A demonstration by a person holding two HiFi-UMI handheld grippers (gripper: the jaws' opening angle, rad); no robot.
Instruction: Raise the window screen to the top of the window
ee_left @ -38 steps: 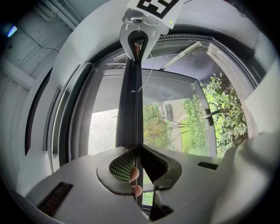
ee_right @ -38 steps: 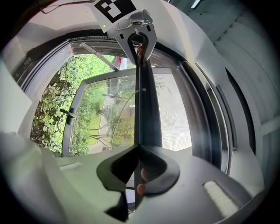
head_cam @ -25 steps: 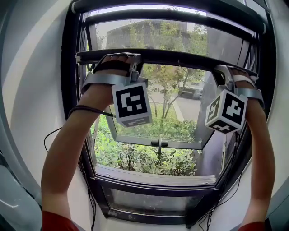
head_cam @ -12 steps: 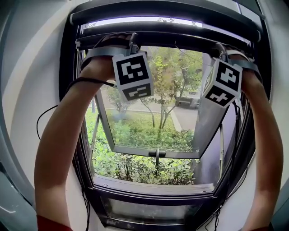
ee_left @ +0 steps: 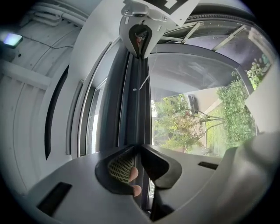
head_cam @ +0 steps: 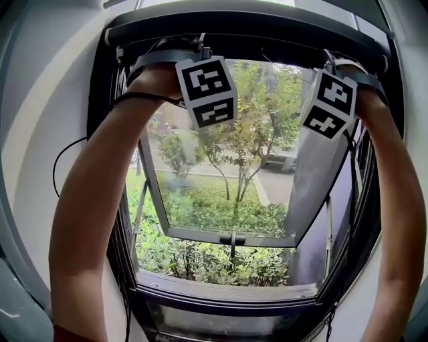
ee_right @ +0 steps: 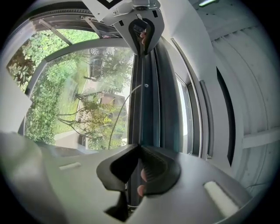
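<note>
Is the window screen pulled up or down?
Up. The screen bar sits right under the window's top frame, and no mesh covers the opening below it.

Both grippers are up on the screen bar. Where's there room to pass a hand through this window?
Free: the middle of the opening, between the two forearms, below the left gripper and right gripper and above the sill. Crowded: the top, where both grippers clamp the screen bar under the top frame, and both sides, where cables hang.
</note>
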